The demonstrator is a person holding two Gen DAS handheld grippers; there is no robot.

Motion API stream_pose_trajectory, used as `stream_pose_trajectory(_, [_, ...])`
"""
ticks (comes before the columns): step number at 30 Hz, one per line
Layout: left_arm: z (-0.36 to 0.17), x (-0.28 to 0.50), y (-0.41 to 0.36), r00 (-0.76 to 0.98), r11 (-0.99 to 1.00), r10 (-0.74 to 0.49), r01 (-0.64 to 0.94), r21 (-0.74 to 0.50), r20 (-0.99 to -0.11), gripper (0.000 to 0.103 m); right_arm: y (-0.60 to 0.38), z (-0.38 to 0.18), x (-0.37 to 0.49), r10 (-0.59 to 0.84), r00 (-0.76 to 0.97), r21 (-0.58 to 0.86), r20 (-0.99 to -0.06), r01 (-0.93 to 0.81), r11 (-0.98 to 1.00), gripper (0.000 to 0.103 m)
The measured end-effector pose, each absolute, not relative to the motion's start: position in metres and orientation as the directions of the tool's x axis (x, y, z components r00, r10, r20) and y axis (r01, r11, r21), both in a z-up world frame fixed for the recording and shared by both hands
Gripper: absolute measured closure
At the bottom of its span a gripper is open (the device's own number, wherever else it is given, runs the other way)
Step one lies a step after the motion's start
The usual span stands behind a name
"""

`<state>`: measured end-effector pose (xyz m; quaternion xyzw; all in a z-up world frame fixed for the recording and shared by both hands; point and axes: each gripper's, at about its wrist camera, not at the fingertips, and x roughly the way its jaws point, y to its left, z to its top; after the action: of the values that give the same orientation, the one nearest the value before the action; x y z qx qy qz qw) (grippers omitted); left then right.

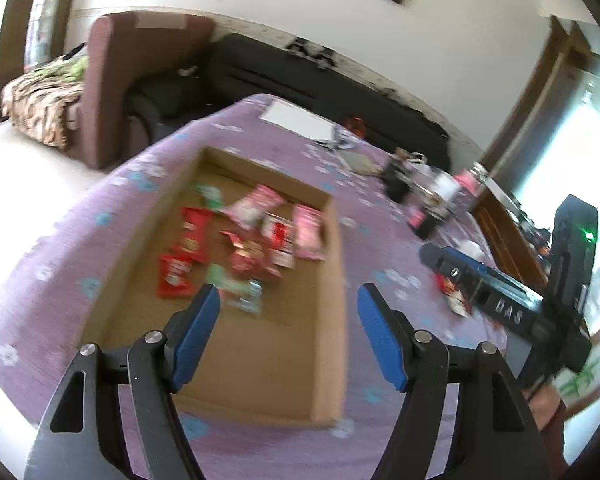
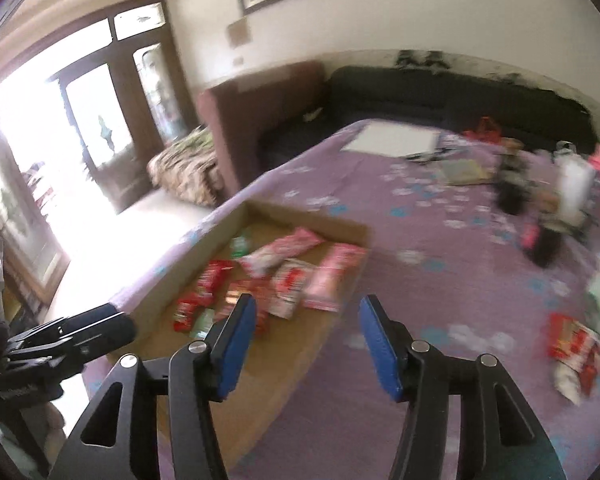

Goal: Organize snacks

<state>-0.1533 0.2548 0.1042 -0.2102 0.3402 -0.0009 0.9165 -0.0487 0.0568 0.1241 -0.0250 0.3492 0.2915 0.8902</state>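
Left gripper (image 1: 289,312): black angular arms with flat blue rubbery pads; jaws stand wide apart with nothing between them, above the near part of the box.
Right gripper (image 2: 308,328): same build, black arms and blue pads; jaws parted at a middling width and empty, over the box's right wall.
Box (image 1: 332,320): shallow, rectangular tray of plain brown cardboard with low upright walls, lying flat on the surface.
Snack packets (image 1: 244,248): glossy, crinkled foil and plastic wrappers in red, pink and white, and pale green, lying loosely piled in the far half of the box; motion blur hides their print.
Loose packet (image 2: 576,346): red and white crumpled wrapper lying outside the box, on the cloth to the right, well apart from it.
Surface (image 1: 60,232): covered by a mauve woven cloth with small white and blue flower prints.
Far clutter (image 2: 540,200): dark and pale items, too blurred to name.
Sofa (image 1: 340,80): dark, padded, behind the surface.
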Motion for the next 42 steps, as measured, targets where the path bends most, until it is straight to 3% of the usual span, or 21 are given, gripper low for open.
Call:
stream_pose_trajectory(5, [0.091,-0.149,0.215,0.681,0.884,-0.342,-0.001,-0.468,-0.648,0.032,-0.054,0.13,-0.04,0.4,0.67,0.203,-0.625,-0.355,0.913,0.047])
stream_pose_trajectory(9, [0.08,-0.141,0.184,0.626,0.884,-0.393,0.056,-0.464,-0.674,0.032,-0.143,0.129,-0.031,0.306,0.714,0.261,-0.629,-0.176,0.949,0.047])
stream_pose_trajectory(15, [0.074,-0.139,0.164,0.604,0.894,-0.395,0.08,-0.441,-0.692,0.032,-0.195,0.102,0.001,0.226,0.682,0.265,-0.695,-0.049,0.963,0.045])
stream_pose_trajectory(25, [0.067,-0.139,0.174,0.609,0.906,-0.358,0.045,-0.42,-0.707,0.032,-0.167,0.044,0.081,0.011,0.624,0.069,-0.782,0.068,0.995,0.045])
stream_pose_trajectory(27, [0.064,-0.138,0.177,0.605,0.905,-0.358,0.036,-0.425,-0.711,0.032,-0.162,0.033,0.091,0.012,0.588,0.067,-0.808,0.071,0.995,0.047])
stream_pose_trajectory(29, [0.061,-0.137,0.178,0.603,0.904,-0.358,0.033,-0.426,-0.713,0.032,-0.158,0.027,0.089,0.033,0.584,0.083,-0.811,0.059,0.995,0.062])
stream_pose_trajectory(31, [0.059,-0.136,0.177,0.598,0.905,-0.358,0.033,-0.424,-0.717,0.032,-0.147,0.028,0.078,0.078,0.574,0.105,-0.815,0.014,0.994,0.084])
stream_pose_trajectory(39, [0.057,-0.137,0.17,0.589,0.904,-0.376,0.064,-0.423,-0.715,0.032,-0.107,0.041,0.005,0.367,0.469,0.28,-0.803,-0.245,0.928,0.084])
stream_pose_trajectory(41, [0.058,-0.138,0.167,0.59,0.903,-0.38,0.07,-0.423,-0.713,0.032,-0.113,0.053,-0.004,0.328,0.541,0.245,-0.775,-0.221,0.944,0.078])
stream_pose_trajectory(42, [0.058,-0.139,0.166,0.588,0.902,-0.384,0.075,-0.425,-0.712,0.032,-0.117,0.06,-0.005,0.294,0.583,0.215,-0.758,-0.202,0.956,0.068])
